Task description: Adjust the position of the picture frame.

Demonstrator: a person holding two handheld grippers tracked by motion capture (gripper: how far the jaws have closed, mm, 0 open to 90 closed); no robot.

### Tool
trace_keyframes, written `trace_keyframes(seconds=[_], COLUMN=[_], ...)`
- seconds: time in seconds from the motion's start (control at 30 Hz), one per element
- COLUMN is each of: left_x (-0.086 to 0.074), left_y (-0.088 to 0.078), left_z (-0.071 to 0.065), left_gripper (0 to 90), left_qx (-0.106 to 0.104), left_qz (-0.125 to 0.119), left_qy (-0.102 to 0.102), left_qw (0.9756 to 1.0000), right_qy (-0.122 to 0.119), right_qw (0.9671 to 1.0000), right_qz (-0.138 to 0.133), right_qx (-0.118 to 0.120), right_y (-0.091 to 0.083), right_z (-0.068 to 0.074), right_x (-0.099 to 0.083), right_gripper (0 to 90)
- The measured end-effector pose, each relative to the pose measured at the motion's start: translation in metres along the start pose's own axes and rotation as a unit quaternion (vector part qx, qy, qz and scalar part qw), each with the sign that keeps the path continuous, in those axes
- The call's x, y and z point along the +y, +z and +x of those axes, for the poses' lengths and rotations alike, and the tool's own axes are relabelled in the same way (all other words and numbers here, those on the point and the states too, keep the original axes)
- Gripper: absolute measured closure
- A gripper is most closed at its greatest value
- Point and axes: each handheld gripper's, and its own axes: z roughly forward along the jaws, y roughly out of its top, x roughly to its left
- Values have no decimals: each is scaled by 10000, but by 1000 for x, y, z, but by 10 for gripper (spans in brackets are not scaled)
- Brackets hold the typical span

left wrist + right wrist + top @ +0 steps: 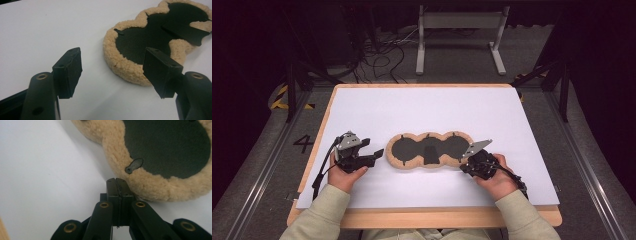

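Note:
A three-lobed black pad (412, 148) with a tan fleece rim lies flat in the middle of the white table top (427, 107). A black flap (430, 154) rests on its middle lobe. My left gripper (374, 156) sits just left of the pad, held in a hand. In the left gripper view it (112, 62) is open, with the pad's (140, 42) near lobe beyond the jaws and nothing between them. My right gripper (463, 167) is at the pad's right end. In the right gripper view it (117, 181) is shut, tips against the fleece rim (150, 186) below a small black tab (134, 165).
The table has a wooden front edge (427, 217). Beyond its far side are floor cables (382, 55) and a white metal frame (459, 35). Both forearms in pale sleeves come in from the bottom.

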Motion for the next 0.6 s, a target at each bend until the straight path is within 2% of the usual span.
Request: trace_keyframes(seconds=[0.17,0.27,0.47,0.6], left_x=[7,10,15,15], left_y=[-1,0,0,1], left_z=[-5,-8,-12,-15], left_gripper=[321,320,323,326], left_qx=[-64,-104,-186,-202], left_qz=[-80,-68,-74,-67], left_qy=[90,64,146,130], left_qw=[9999,9999,9997,9997], right_qy=[44,73,121,101], right_qw=[9997,9994,9986,9980], right_qz=[-234,-333,-491,-581], right_qx=[72,100,175,232], right_y=[-14,-19,-26,-29], right_z=[1,3,5,8], right_x=[1,1,1,3], right_gripper=[900,900,900,900])
